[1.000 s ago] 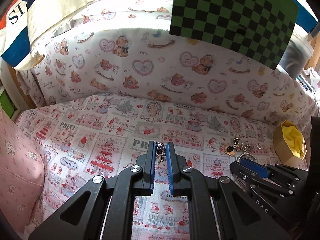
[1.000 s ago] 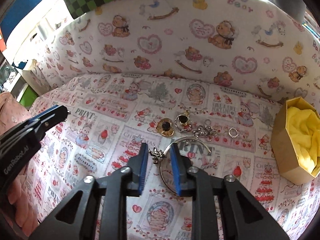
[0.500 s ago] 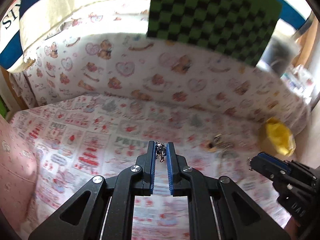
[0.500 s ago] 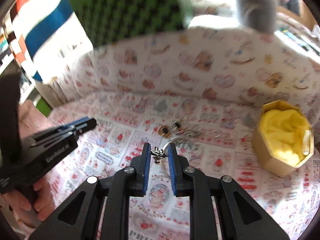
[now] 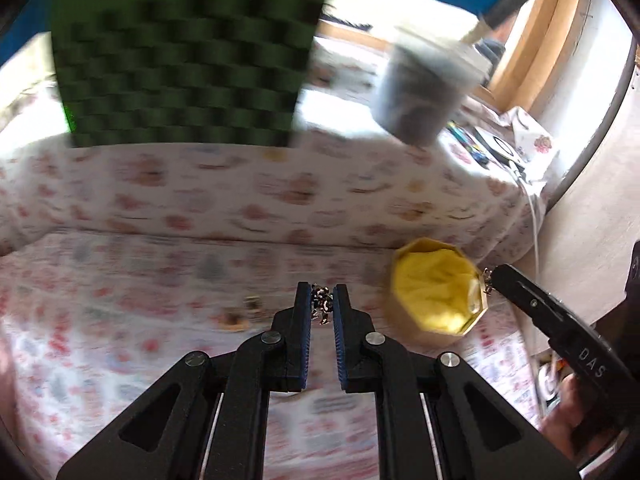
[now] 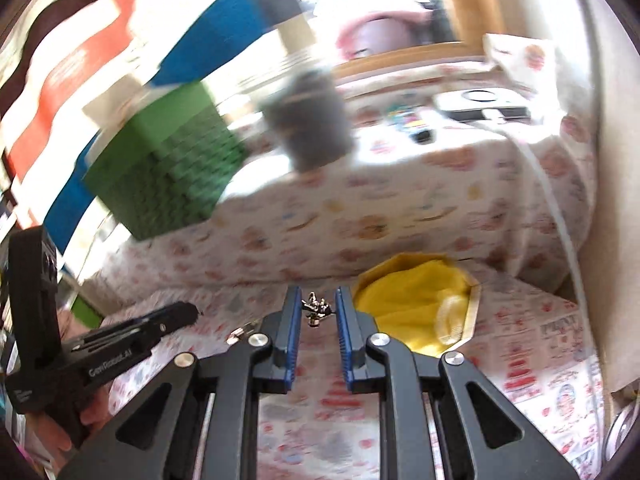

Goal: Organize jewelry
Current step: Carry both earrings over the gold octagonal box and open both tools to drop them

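From my left wrist camera, reading left to right: a blurred green-and-black checkered board [image 5: 184, 68] stands above the padded, bear-printed fabric wall [image 5: 280, 192]; a grey cylindrical container [image 5: 424, 92] sits beyond it. Two small gold pieces [image 5: 240, 314] lie on the printed cloth [image 5: 100, 320], visible only in this view. My left gripper [image 5: 322, 304] has its blue ribbed pads nearly pressed together, pinching a small silver charm [image 5: 322, 306] above the cloth. Right of it stands a gold polygonal box [image 5: 438, 294] lined with crumpled yellow fabric; my right gripper [image 5: 490, 276] reaches its rim, a tiny silver piece [image 5: 487, 280] at its tip.

From my right wrist camera: my left gripper [image 6: 192, 310] appears at the left, seen side-on. The right gripper [image 6: 317, 308] is narrowly parted, pinching a spiky silver earring [image 6: 316, 309] between its blue pads. Only this view shows a pale ring-shaped loop [image 6: 450, 318] lying on the yellow lining of the box [image 6: 474, 312], just right of the fingers. A white cable [image 6: 560, 232] runs down the far right.
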Demonstrator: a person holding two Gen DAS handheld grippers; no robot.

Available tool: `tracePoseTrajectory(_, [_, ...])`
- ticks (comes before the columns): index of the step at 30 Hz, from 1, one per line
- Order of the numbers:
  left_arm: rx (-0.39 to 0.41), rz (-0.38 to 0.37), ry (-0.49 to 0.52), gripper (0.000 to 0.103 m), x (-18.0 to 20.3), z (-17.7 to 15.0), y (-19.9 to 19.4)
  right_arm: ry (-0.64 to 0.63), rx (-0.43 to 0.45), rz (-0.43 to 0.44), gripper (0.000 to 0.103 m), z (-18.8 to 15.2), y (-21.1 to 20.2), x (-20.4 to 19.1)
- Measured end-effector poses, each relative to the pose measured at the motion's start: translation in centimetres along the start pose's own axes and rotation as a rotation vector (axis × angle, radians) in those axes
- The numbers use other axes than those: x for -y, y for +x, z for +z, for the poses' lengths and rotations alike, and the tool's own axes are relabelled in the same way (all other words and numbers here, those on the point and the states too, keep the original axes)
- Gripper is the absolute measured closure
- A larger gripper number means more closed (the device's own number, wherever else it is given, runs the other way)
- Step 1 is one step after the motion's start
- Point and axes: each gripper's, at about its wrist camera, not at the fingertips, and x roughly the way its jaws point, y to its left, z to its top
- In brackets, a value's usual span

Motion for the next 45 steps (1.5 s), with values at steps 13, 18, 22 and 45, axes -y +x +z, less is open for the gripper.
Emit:
tracePoseTrajectory(13, [-0.162,-0.168,0.039,0.093,7.1,0.4,9.4,0.133,-0.051,-0.008,0.087,0.1,2.9,6.9])
tracePoseTrajectory(18, [-0.168,-0.194,0.027,0.093,7.8,0.6,10.5,0.141,-0.060,0.011,0.087,0.0,3.4,7.1])
tracePoseTrajectory(22, [-0.124,-0.171,0.037,0.093,7.8,0.8,10.1,0.138,-0.057,0.012,0.086,0.1,3.7,7.0])
tracePoseTrajectory(45, [0.311,0.106,0.181,0.067,0.6,-0.8,-6.4,-0.023,0.036,-0.019,0.079,-0.8,0.3,2.5])
